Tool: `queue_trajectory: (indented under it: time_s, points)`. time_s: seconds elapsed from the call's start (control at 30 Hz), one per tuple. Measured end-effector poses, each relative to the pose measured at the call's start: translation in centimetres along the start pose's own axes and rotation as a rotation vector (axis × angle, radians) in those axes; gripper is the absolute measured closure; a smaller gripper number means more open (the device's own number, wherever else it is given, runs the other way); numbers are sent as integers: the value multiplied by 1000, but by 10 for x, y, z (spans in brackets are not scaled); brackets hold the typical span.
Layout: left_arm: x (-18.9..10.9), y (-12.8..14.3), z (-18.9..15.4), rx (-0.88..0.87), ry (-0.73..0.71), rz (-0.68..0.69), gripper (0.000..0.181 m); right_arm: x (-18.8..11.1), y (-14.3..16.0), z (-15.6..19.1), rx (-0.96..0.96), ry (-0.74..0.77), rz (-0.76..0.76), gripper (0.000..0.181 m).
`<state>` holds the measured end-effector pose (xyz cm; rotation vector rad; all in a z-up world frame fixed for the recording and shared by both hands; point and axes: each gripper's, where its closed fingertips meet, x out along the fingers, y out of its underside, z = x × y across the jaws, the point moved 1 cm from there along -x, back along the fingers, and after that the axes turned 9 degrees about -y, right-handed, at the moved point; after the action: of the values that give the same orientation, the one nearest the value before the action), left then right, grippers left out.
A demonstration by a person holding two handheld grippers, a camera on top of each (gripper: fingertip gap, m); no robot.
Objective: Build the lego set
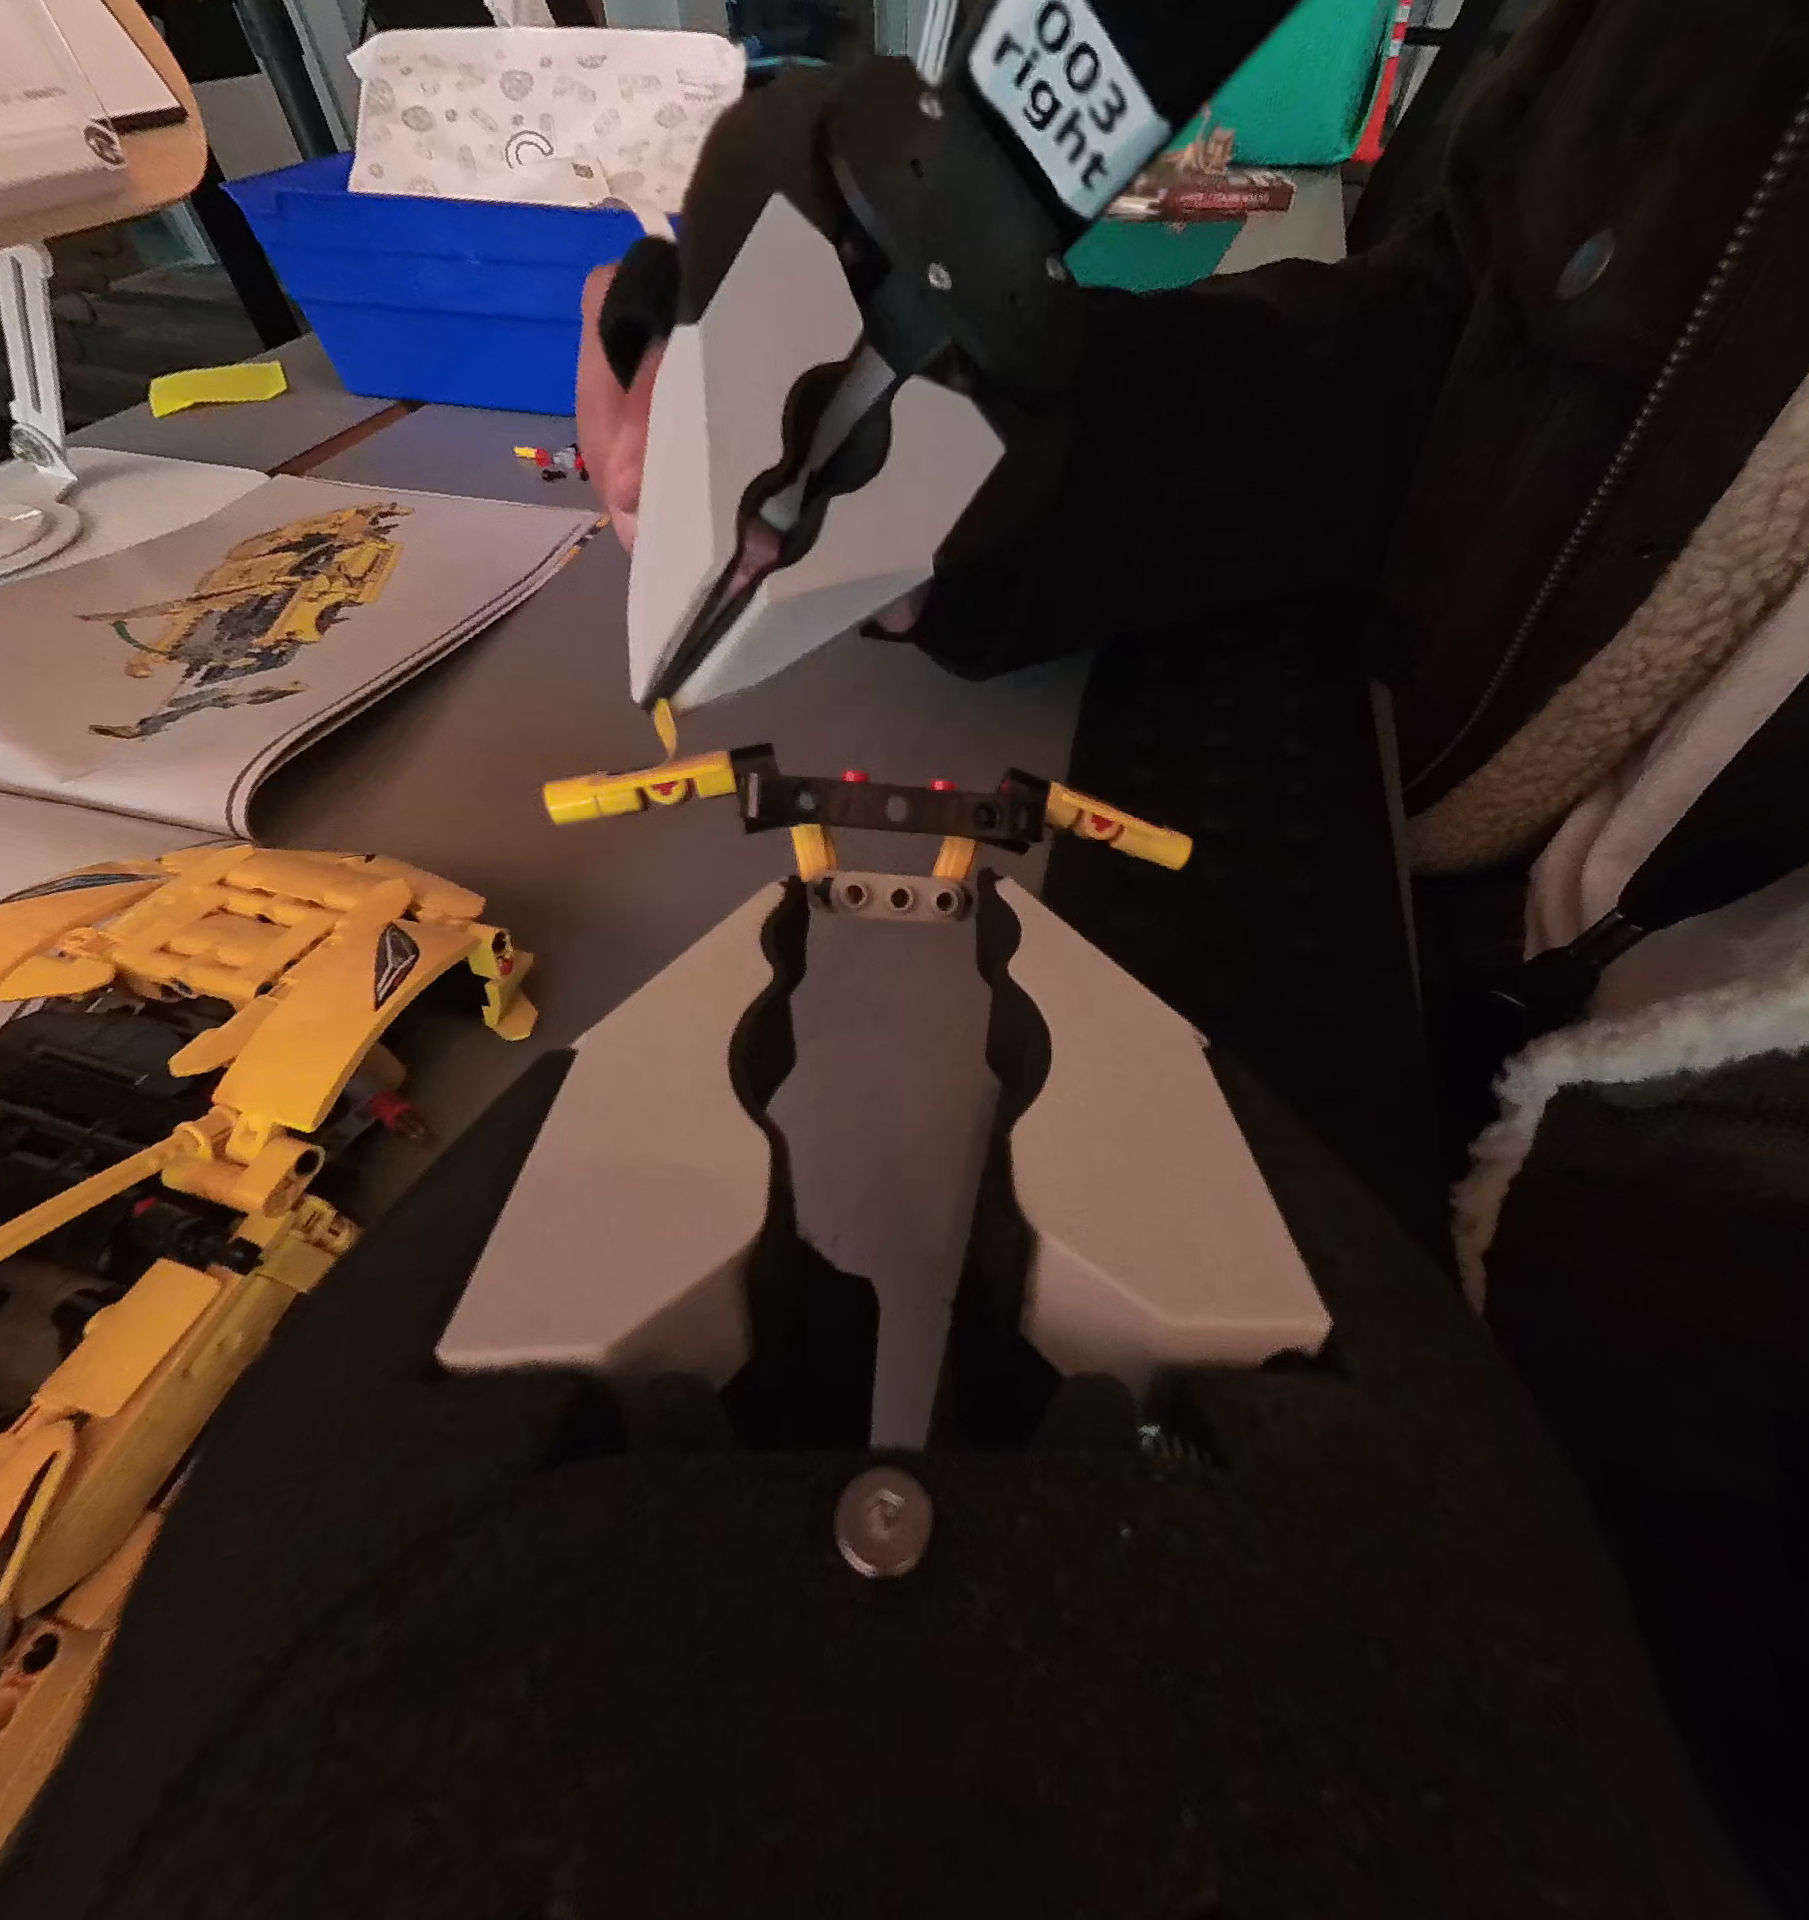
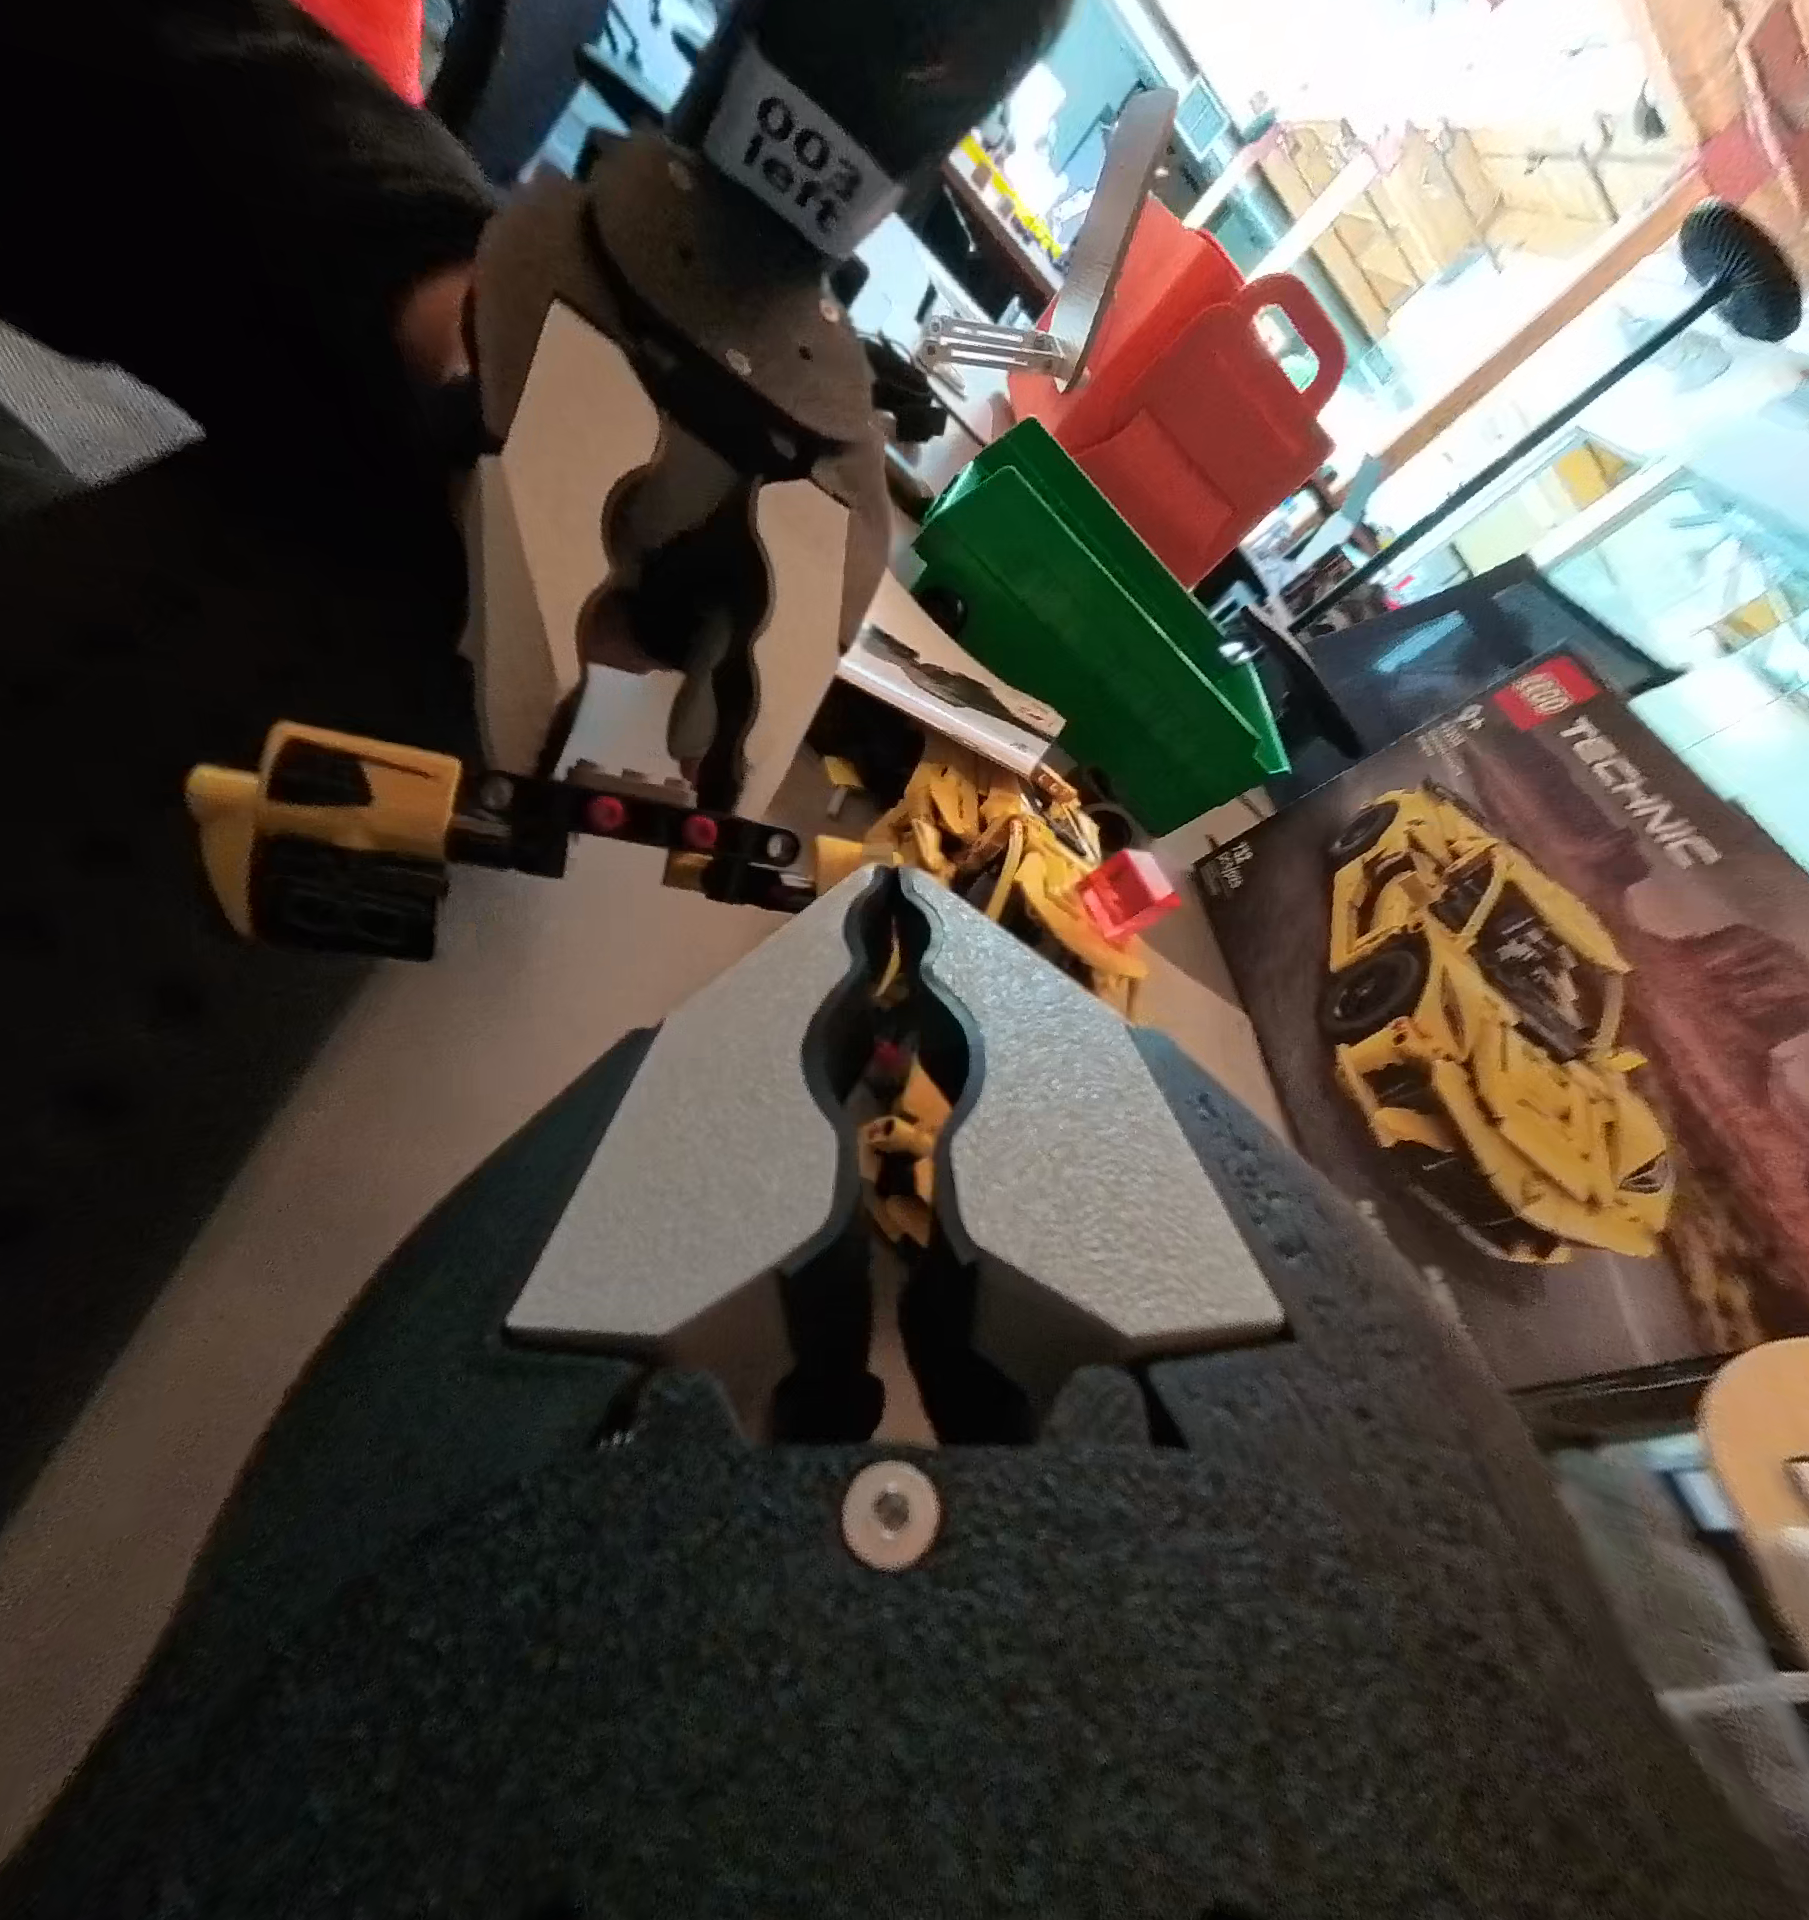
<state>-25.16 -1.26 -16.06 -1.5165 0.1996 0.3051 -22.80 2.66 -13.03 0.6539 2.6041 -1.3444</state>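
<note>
My left gripper point(image 1: 895, 891) is shut on the grey beam point(image 1: 898, 900) of a small sub-assembly point(image 1: 879, 805): a black bar with red pins and a yellow arm at each end, held above the table. My right gripper point(image 1: 661, 701) comes down from above, shut on a small yellow piece point(image 1: 664, 729) that hangs just over the left yellow arm point(image 1: 635, 795). In the right wrist view my right gripper point(image 2: 895, 881) is shut beside the sub-assembly point(image 2: 609, 816), which the left gripper point(image 2: 630, 764) holds; the small piece is hidden there.
The partly built yellow car point(image 1: 204, 1039) lies at the left, also in the right wrist view point(image 2: 1004, 862). An open instruction book point(image 1: 204, 623), a blue bin point(image 1: 443, 281) and loose parts point(image 1: 557, 457) lie behind. The set's box point(image 2: 1502, 987), a green bin point(image 2: 1087, 644) and a red bin point(image 2: 1191, 436) stand nearby.
</note>
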Motion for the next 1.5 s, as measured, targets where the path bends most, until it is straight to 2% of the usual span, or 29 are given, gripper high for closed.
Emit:
queue_trajectory:
  time_s: [0.13, 0.43, 0.47, 0.5, 0.6, 0.77, 0.93, 1.0, 1.07, 1.17, 1.5]
  points:
    - [-1, -1, 1, -5, -4, -9, 149, -5, 6, -10, 137, 2, -24, 181]
    - [-5, -5, 2, -24, 8, -37, 150, -7, 8, -20, 259, 28, -50, 181]
    - [-7, -4, 1, -21, 19, -32, 176, -9, 9, -27, 276, 73, -54, 181]
    - [-8, -5, 1, -16, 15, -40, 181, -14, 10, -36, 300, 117, -64, 181]
    - [-13, -13, 8, -19, -30, -108, 181, -25, 7, -44, 362, 113, -142, 181]
    - [-18, -17, 17, -79, -48, -134, 181, -22, 9, -38, 341, 86, -111, 181]
    - [-12, -5, 34, -122, -134, -72, 181, -21, 10, -37, 333, 77, -103, 181]
    - [-11, -3, 41, -174, -142, -57, 171, -20, 10, -35, 337, 70, -107, 181]
    - [-10, -1, 47, -219, -153, -50, 152, -18, 10, -33, 341, 61, -102, 181]
    - [-10, -2, 53, -246, -171, -60, 140, -16, 7, -29, 342, 43, -108, 181]
    - [1, -1, 48, -155, -191, -26, 136, -18, 5, -31, 343, 51, -111, 181]
